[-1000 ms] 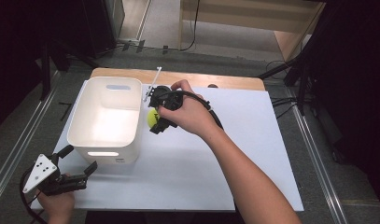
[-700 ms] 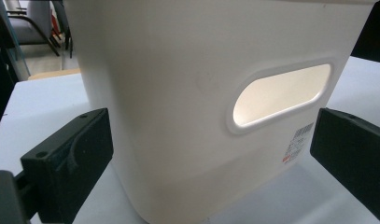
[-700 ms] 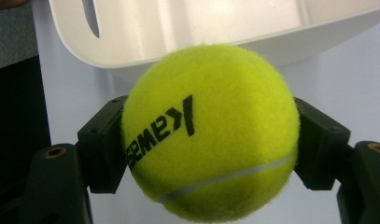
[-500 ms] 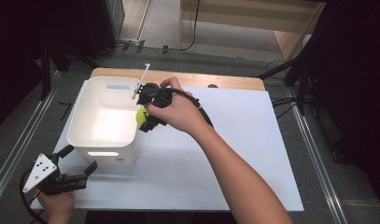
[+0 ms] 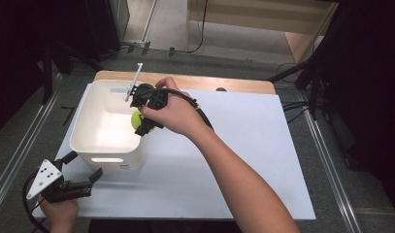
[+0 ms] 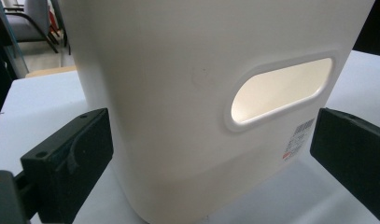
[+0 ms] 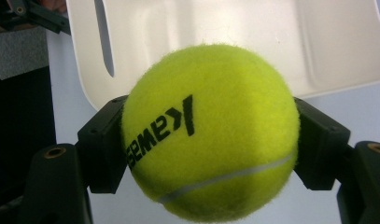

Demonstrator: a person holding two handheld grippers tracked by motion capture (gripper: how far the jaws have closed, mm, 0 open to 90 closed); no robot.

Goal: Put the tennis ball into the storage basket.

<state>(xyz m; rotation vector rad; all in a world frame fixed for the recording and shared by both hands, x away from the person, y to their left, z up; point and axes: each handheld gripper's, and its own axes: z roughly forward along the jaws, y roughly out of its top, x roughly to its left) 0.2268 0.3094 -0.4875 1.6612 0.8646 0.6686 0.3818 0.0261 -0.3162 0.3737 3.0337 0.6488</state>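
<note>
My right gripper [image 5: 142, 122] is shut on a yellow-green tennis ball [image 5: 136, 119] and holds it over the right rim of a white plastic bin [image 5: 100, 145]. In the right gripper view the ball [image 7: 211, 130] sits squeezed between both black jaws, with the bin's inside [image 7: 234, 42] beyond it. My left gripper [image 5: 83, 167] rests open near the table's front left corner, just in front of the bin. The left gripper view has the bin's near wall and handle slot [image 6: 281, 91] close up between the spread jaws.
A white sheet [image 5: 243, 160] covers most of the wooden table [image 5: 234, 83]. A black cable [image 5: 197, 109] trails from the right gripper over the person's wrist. Metal rails run along the floor at both sides.
The right gripper has carried the tennis ball leftward, from beside the bin to above its right rim. The left gripper has stayed in place.
</note>
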